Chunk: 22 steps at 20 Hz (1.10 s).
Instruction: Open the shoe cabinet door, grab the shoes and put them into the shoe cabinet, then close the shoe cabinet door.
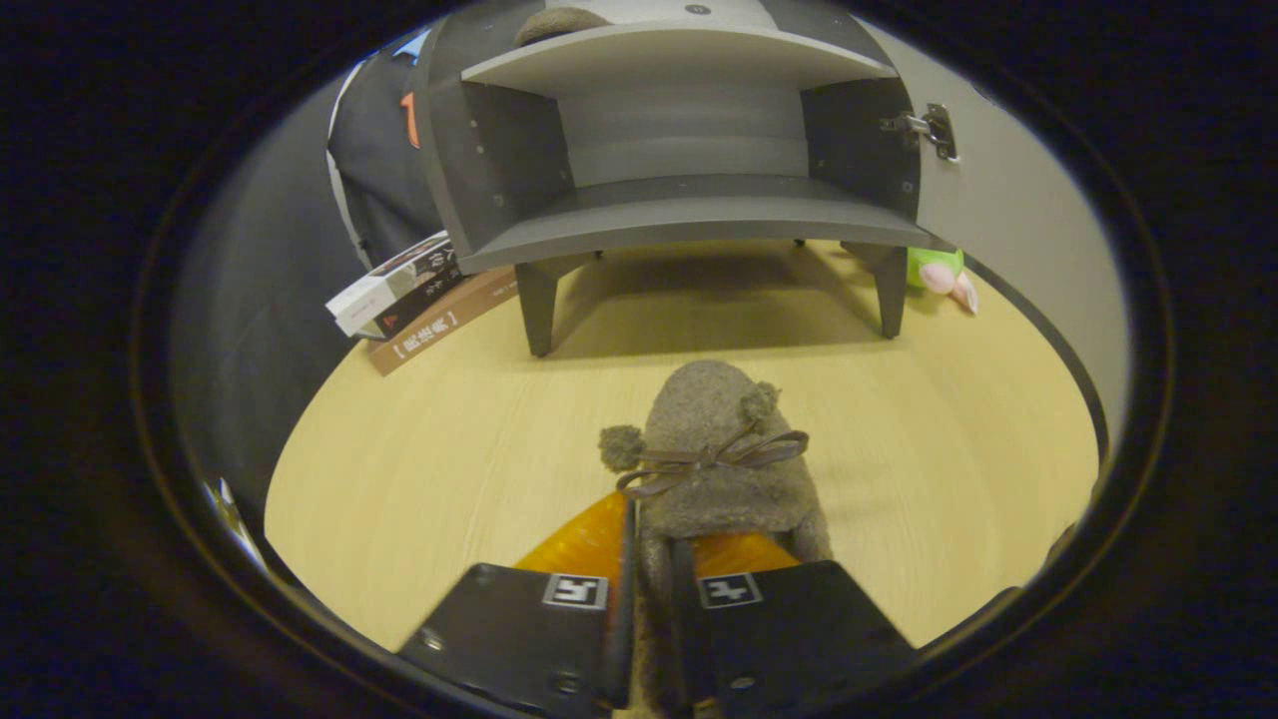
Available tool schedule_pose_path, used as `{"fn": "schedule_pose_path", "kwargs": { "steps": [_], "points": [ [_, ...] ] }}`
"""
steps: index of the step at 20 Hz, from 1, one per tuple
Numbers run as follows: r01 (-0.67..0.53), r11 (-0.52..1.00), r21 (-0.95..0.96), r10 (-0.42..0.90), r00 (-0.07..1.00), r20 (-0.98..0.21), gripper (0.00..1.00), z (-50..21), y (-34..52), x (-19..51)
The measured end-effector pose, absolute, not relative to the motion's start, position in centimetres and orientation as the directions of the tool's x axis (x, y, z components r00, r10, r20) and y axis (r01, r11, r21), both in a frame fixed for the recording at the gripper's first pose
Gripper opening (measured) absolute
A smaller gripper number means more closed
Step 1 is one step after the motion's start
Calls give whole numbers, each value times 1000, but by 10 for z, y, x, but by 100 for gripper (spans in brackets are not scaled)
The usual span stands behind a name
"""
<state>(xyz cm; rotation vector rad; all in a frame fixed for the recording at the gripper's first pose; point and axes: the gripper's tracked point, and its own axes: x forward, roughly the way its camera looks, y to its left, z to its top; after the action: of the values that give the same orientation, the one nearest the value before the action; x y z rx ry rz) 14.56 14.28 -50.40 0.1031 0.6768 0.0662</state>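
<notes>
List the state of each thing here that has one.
Grey wooden shoe cabinet: door open, lower shelf bare.
Cabinet door: swung wide on its hinge.
Brown fuzzy slipper with bow and pompoms: held, above the table.
Gripper: shut on the slipper's heel.
Stacked books: closed, lying beside the cabinet.

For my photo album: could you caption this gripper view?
Gripper shut on a fuzzy bow-tied shoe, facing the open shoe cabinet.

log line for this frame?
stage: carry | gripper: shut on shoe | cabinet: door open | second shoe: top shelf
</notes>
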Motion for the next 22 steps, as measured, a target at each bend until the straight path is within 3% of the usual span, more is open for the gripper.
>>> {"fn": "schedule_pose_path", "kwargs": {
  "steps": [1,3,8,14,22],
  "points": [
    [-38,994,105,96,773,-627,11,-499,141,147],
    [-64,993,99,112,774,-623,7,-491,142,143],
    [-105,990,95,140,837,-530,6,-417,142,132],
    [-140,988,62,153,939,-309,6,-258,134,125],
    [-110,994,14,111,992,-68,6,-89,110,170]
  ]
}}
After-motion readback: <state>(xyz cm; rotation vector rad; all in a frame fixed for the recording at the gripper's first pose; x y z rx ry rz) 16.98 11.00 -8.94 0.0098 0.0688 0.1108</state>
